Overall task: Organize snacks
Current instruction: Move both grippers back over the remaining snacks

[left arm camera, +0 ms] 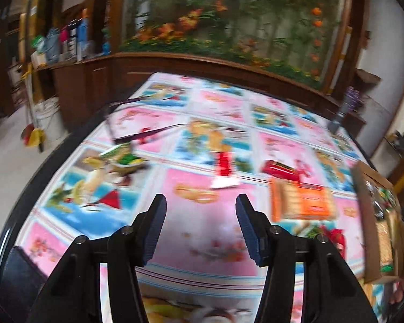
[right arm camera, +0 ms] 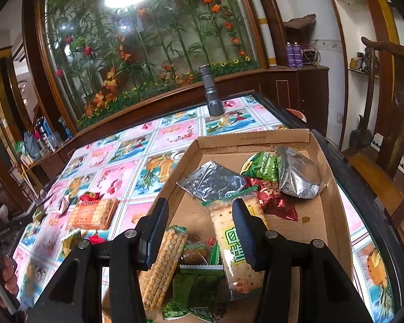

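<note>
- Ahead and to the right of the left gripper (left arm camera: 200, 210), the orange cracker pack (left arm camera: 303, 202) lies flat on the counter (left arm camera: 202, 242), its long axis roughly crosswise to the jaws, which stand released and empty.
- Over the cardboard box (right arm camera: 328, 215) of snacks, the right gripper (right arm camera: 200, 216) hovers, jaws spread and holding nothing.
- My judgement: the left gripper is nearer the pack.

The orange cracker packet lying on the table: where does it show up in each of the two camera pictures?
Left wrist view: the orange cracker packet lies right of centre on the tablecloth, just left of the cardboard box.
Right wrist view: it lies at left of centre, again just left of the box.
Shared landmark: the grey flashlight standing at the table's far edge, blurred in the left view.
</note>
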